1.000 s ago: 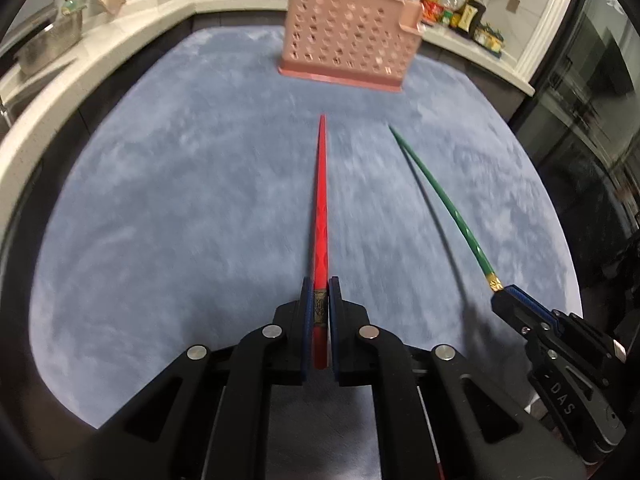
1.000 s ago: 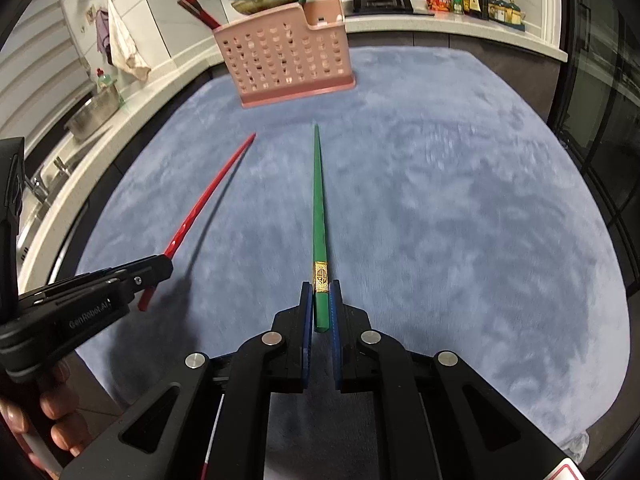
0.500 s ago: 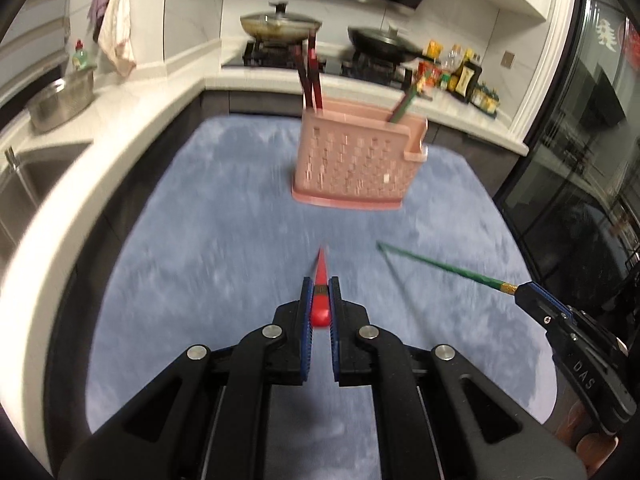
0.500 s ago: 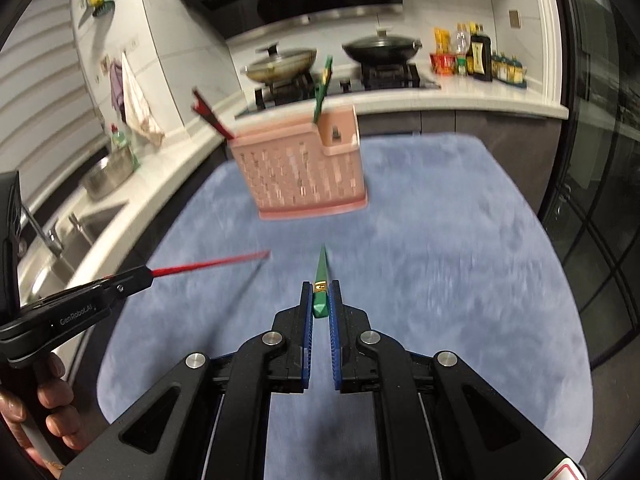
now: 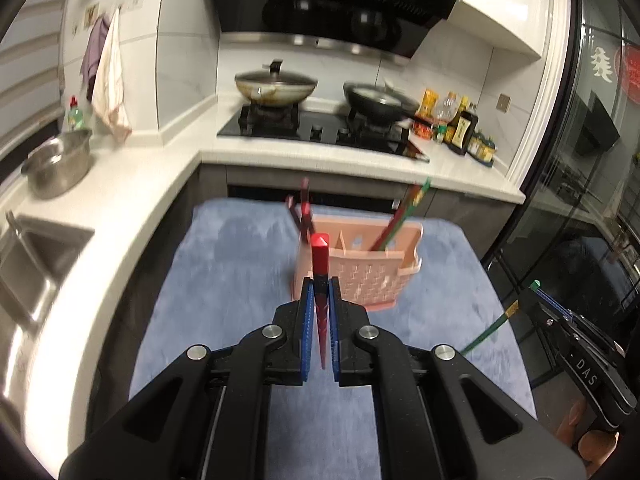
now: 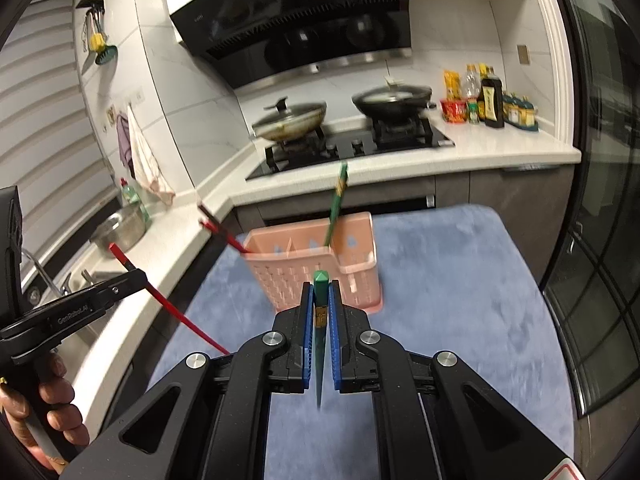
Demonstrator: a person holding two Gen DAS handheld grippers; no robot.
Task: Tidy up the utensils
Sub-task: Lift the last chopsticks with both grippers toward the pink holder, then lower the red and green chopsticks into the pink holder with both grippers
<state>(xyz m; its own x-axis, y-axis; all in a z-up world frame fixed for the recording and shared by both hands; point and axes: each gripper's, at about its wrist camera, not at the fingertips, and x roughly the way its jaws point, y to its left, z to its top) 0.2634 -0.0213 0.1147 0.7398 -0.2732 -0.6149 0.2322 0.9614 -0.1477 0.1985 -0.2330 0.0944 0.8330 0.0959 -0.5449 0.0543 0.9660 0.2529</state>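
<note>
Red chopstick (image 5: 320, 276) upright in L gripper (image 5: 319, 300); green chopstick (image 6: 320, 304) likewise R gripper (image 6: 320, 300).

Blue-grey mat (image 5: 240, 248) covers the work surface. White L-shaped counter (image 5: 168, 168) runs behind it. Black hob (image 6: 352, 148) carries a lidded wok (image 5: 276, 86) on the left burner and a dark pan (image 6: 394, 98) on the right. Range hood (image 6: 304, 28) hangs above. Condiment bottles (image 6: 490, 100) cluster by the right wall. Steel pot (image 5: 60, 162) stands near the sink (image 5: 28, 256); towels (image 5: 108, 80) hang above, possibly on hooks.

Red chopstick (image 5: 320, 276) in left hand-held gripper (image 5: 320, 300)
</note>
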